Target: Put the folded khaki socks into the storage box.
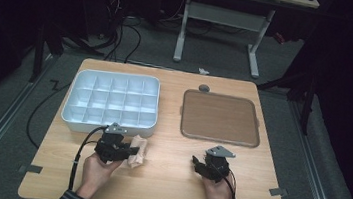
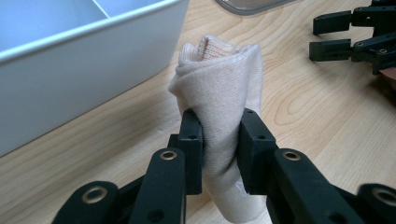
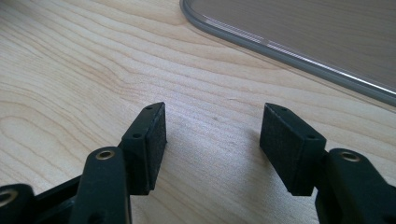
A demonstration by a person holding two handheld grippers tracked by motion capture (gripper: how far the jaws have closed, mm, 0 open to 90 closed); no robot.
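Observation:
A rolled cream cloth (image 2: 219,88) lies on the wooden table (image 1: 165,179) just in front of the white compartment tray (image 1: 111,102). My left gripper (image 2: 220,144) is shut on the cloth, its two black pads pressing into the roll's near end. In the high view the same cloth (image 1: 139,151) pokes out to the right of the left gripper (image 1: 131,150). My right gripper (image 3: 212,140) stands open over bare wood, nothing between its pads. From above, the right gripper (image 1: 198,161) sits in front of the brown lid.
A flat brown lid with a clear rim (image 1: 220,117) lies at the right of the table; its edge (image 3: 280,46) runs just past the right jaws. The tray's white wall (image 2: 84,74) stands close to the left of the cloth. The right gripper (image 2: 348,39) lies on the wood to the cloth's right.

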